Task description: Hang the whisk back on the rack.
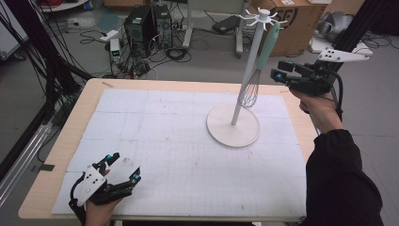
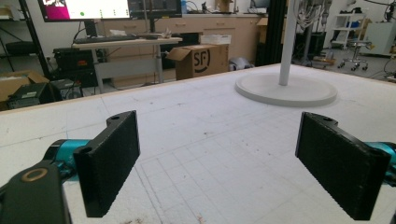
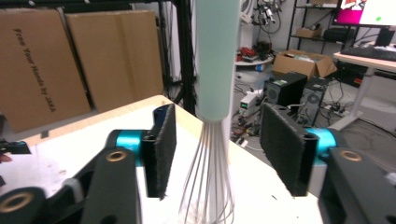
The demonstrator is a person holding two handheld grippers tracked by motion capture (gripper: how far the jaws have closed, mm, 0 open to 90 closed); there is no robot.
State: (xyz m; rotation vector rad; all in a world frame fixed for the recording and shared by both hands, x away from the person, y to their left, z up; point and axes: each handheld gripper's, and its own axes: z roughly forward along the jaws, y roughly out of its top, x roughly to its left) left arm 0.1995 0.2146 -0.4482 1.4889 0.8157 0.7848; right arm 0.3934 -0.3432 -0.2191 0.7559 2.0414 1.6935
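Note:
A whisk with a mint-green handle [image 1: 266,44] and a wire head [image 1: 251,89] hangs from a hook at the top of a white stand [image 1: 234,125], which rises from a round base on the mat. My right gripper [image 1: 278,70] is held in the air just right of the whisk, open. In the right gripper view the handle [image 3: 215,60] and wires [image 3: 208,177] sit between the open jaws of my right gripper [image 3: 217,149], touching neither pad. My left gripper [image 1: 124,167] rests low at the near left corner, open and holding nothing; its own view shows my left gripper [image 2: 219,163] facing the stand base [image 2: 286,91].
A white gridded mat [image 1: 179,155] covers most of the wooden table [image 1: 89,92]. On the floor beyond the far edge are computer towers [image 1: 146,26], tangled cables and a cardboard box [image 1: 296,23]. A black frame post [image 1: 357,23] stands at the right.

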